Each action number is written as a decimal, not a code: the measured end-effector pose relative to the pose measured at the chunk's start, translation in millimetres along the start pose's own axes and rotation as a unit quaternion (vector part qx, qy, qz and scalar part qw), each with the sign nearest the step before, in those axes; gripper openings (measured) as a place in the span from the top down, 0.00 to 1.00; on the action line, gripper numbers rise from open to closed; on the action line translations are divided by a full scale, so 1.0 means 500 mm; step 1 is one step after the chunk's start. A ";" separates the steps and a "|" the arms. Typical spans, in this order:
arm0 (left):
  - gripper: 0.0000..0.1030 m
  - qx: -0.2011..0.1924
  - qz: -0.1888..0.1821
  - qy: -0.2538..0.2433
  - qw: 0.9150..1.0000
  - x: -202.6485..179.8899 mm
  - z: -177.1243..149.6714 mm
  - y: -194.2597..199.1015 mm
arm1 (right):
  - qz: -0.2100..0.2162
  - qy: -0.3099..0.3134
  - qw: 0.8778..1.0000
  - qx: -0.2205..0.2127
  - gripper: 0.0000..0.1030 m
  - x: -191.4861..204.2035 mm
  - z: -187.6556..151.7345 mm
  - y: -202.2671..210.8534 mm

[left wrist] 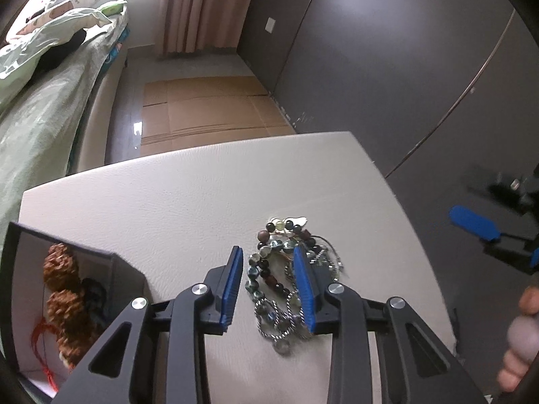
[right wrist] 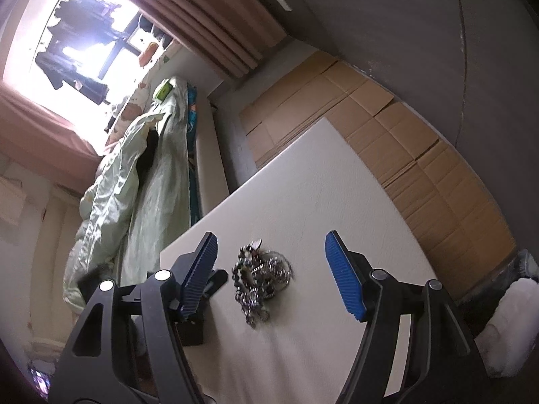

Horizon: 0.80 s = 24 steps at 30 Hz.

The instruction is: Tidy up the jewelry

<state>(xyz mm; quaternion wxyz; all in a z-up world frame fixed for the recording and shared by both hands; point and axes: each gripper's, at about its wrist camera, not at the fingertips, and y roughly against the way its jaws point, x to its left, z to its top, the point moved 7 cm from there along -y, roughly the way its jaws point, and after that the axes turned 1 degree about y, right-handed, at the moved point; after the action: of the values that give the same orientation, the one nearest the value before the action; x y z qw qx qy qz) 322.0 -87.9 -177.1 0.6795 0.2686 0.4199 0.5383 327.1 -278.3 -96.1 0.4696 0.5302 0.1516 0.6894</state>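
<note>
Cream tabletop (left wrist: 175,195) bearing open dark box (left wrist: 67,259) at 8 o'clock in the left wrist view, brown beads inside. Jewelry pile (left wrist: 283,279) centre-right; left gripper (left wrist: 271,289) down over it, jaws partly apart, beads between the pads, contact not discernible. Right gripper (right wrist: 271,277) wide apart, short of the pile.
</note>
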 end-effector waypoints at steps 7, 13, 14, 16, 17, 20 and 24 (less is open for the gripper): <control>0.72 0.011 0.020 -0.020 1.000 -0.002 -0.009 -0.037 | -0.004 -0.001 1.000 0.000 0.34 -0.005 0.019 -0.008; 0.87 0.021 0.019 -0.010 1.000 0.006 -0.015 -0.048 | -0.014 0.010 1.000 0.006 0.34 -0.003 0.011 -0.012; 0.88 0.023 0.012 -0.002 1.000 0.007 -0.016 -0.046 | -0.019 0.015 1.000 0.009 0.34 -0.002 0.010 -0.017; 0.89 0.017 0.007 0.006 1.000 0.012 -0.016 -0.034 | -0.027 0.022 0.999 0.019 0.34 -0.001 0.002 -0.029; 0.90 0.011 0.005 0.005 1.000 0.011 -0.014 -0.025 | -0.030 0.026 0.999 0.024 0.34 0.001 -0.003 -0.035; 0.94 0.000 -0.012 0.009 1.000 0.003 -0.009 0.002 | -0.035 0.041 0.998 0.037 0.34 0.010 -0.018 -0.050; 0.94 -0.021 -0.039 0.011 0.999 -0.020 0.003 0.052 | -0.035 0.058 0.997 0.047 0.34 0.027 -0.035 -0.064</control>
<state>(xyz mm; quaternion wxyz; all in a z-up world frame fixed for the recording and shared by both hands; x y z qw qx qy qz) 309.6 -89.9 -152.2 0.7013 0.2314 0.4257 0.5228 327.3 -246.0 -117.9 0.4587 0.5048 0.2297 0.6943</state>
